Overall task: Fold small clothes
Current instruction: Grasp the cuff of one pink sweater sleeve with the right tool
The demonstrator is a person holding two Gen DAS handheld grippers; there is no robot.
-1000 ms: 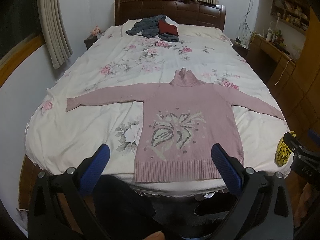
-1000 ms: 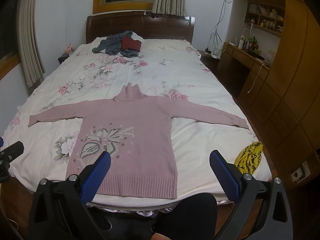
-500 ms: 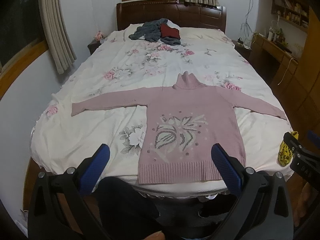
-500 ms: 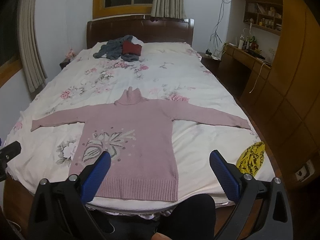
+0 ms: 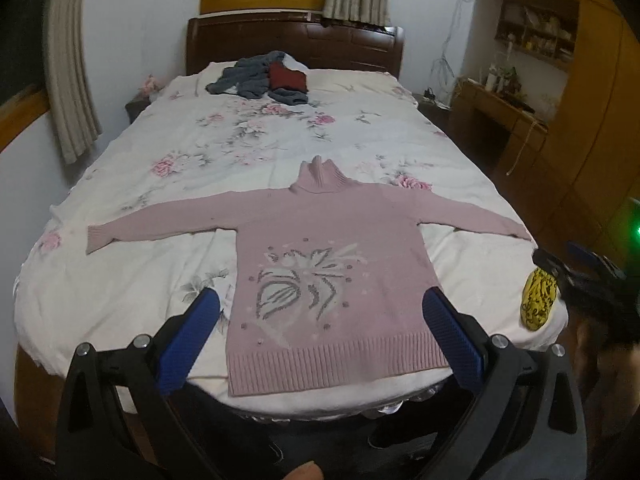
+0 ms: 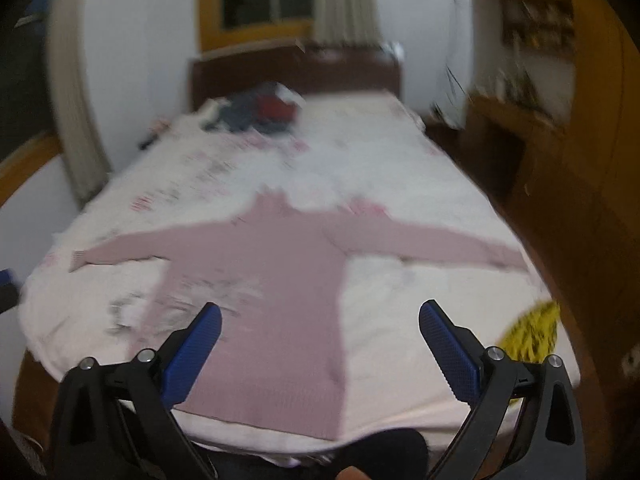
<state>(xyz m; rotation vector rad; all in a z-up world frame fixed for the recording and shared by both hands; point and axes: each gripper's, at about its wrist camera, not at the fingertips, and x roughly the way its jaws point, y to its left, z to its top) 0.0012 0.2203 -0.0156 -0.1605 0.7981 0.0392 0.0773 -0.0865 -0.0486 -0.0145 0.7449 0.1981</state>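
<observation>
Both views have been shifted a little since the earlier frames: the sweater [image 5: 332,264] is seen lower and nearer in the left wrist view, and the right wrist view is now blurred, so that hand-held gripper seems to be on the move. No fold has been made yet. The sweater is laid flat on the bed [image 5: 120,280], front up, with both sleeves spread out to the sides and the neck pointed at the headboard. Its hem is placed close to the near edge of the bed. The left hand-held gripper [image 5: 320,312] is held wide, with nothing between its blue pads, and is kept above the hem. The right hand-held gripper [image 6: 320,320] is held wide too, and nothing is gripped by it. All the folding is judged to be left: sleeves in, then the body folded over. Plenty of bare sheet is seen past the neck, so room is left for folding upward. The right sleeve end is laid near the bed's side edge, just by a yellow cloth [image 5: 538,300], so little room is left there. A pile of clothes [image 5: 264,80] is kept far off by the headboard.
</observation>
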